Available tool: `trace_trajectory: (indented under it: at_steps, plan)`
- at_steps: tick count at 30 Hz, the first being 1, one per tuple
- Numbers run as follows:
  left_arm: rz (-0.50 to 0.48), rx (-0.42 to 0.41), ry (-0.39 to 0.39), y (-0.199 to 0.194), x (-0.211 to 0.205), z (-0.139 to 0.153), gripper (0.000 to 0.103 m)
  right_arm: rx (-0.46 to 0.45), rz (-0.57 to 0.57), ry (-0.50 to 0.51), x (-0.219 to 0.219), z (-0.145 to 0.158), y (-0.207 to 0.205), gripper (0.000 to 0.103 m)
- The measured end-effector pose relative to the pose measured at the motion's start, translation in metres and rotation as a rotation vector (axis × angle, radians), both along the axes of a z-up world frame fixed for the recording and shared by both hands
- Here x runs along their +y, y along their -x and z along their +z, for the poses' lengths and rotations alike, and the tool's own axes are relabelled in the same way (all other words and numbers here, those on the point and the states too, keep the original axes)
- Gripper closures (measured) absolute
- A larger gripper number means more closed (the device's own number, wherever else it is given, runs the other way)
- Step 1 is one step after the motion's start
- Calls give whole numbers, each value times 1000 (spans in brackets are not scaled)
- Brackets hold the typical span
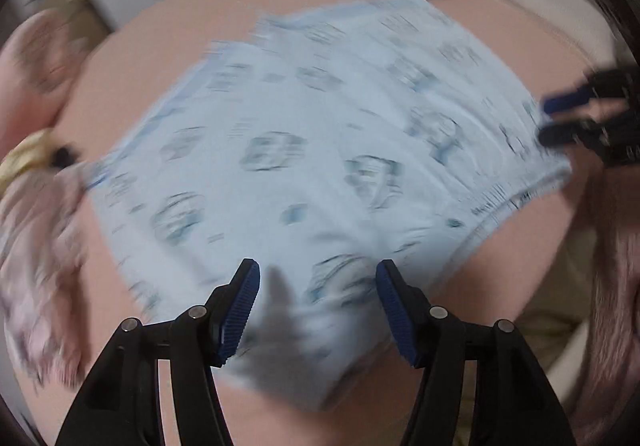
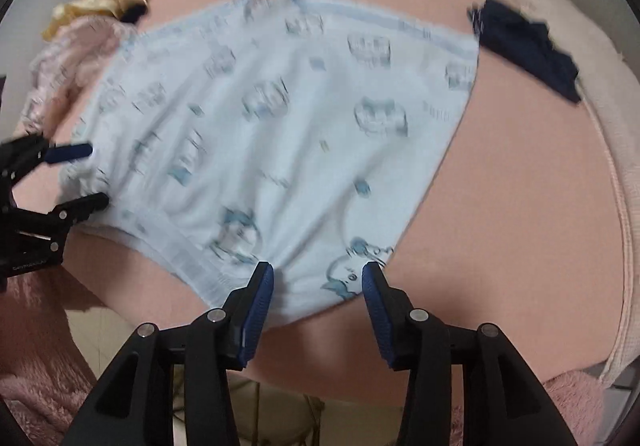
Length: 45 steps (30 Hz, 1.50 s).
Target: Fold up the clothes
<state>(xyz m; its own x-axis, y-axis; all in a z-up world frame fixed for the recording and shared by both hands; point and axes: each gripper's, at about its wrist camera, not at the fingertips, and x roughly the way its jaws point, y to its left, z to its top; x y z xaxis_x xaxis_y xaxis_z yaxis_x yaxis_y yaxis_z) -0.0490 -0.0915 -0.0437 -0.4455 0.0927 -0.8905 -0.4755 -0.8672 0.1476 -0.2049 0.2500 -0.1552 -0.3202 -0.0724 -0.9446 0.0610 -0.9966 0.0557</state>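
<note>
A light blue garment [image 1: 320, 133] with a darker blue print lies spread on a pink sheet [image 1: 192, 17]. My left gripper [image 1: 317, 268] hangs over its near edge. Its jaws are apart and the cloth lies below and between them, with no pad pressing on it. My right gripper [image 1: 545, 120] stands at the garment's right edge, seen from the side. In the right wrist view the garment [image 2: 288, 117] fills the middle. My right gripper [image 2: 318, 266] is open over its near hem, and my left gripper [image 2: 98, 174] is open at its bunched left edge.
A dark navy garment [image 2: 528, 45] lies past the blue one's far right corner. A pink patterned cloth [image 2: 68, 57] and a yellow satin piece [image 2: 92, 11] lie at the far left. The cream mattress edge [image 2: 612, 165] runs down the right. A fluffy pink blanket [image 2: 32, 366] lies at the near left.
</note>
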Motion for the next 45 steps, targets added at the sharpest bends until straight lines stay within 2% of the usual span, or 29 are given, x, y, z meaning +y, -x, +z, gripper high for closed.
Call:
trace_trajectory:
  at_steps: [3, 4, 6, 7, 10, 15, 20, 22, 26, 29, 30, 31, 32, 33, 37, 40, 43, 45]
  plan:
    - [102, -47, -3, 5, -24, -3, 45, 47, 13, 12, -6, 7, -6, 57]
    - [115, -69, 21, 5, -28, -7, 45, 15, 7, -20, -6, -1, -3, 57]
    - [96, -105, 106, -2, -30, -18, 45, -48, -20, -67, 0, -19, -4, 57]
    - [85, -109, 134, -8, -31, -20, 44, -38, -32, -54, 3, -22, -6, 56]
    - [94, -111, 168, -23, -31, -27, 44, -42, -84, -27, 24, -18, -17, 49]
    - [151, -111, 86, -21, -41, -23, 45, -25, -152, 17, 51, -15, -28, 49]
    - [197, -73, 44, -22, -48, -5, 45, 56, -252, 179, 84, -1, -34, 49]
    - [211, -71, 18, -23, -50, -1, 45, 53, -324, 212, 102, -5, -37, 49]
    - [240, -79, -53, -23, -56, 1, 45, 7, -417, 357, 119, -19, -36, 49]
    - [270, -103, -55, -14, -55, -8, 45, 31, -456, 405, 129, -22, -22, 49]
    - [279, -108, -56, -13, -53, -10, 45, 29, -448, 420, 132, -22, -16, 51]
    - [281, -110, -62, -12, -52, -11, 45, 15, -422, 427, 129, -22, -14, 76]
    - [281, -111, -68, -11, -50, -11, 45, -9, -388, 427, 125, -25, -12, 91]
    - [281, -112, -74, -10, -50, -11, 45, -32, -364, 426, 120, -30, -12, 96]
    - [298, -118, -104, -7, -53, -11, 45, -40, -335, 440, 118, -29, -9, 100]
    - [320, -119, -150, -3, -57, -11, 45, 36, -293, 438, 103, 8, -3, 101]
    - [334, -117, -167, -1, -57, -13, 45, 81, -193, 417, 60, 40, 19, 101]
    - [343, -115, -167, 0, -58, -14, 45, 82, -115, 408, 17, 43, 36, 101]
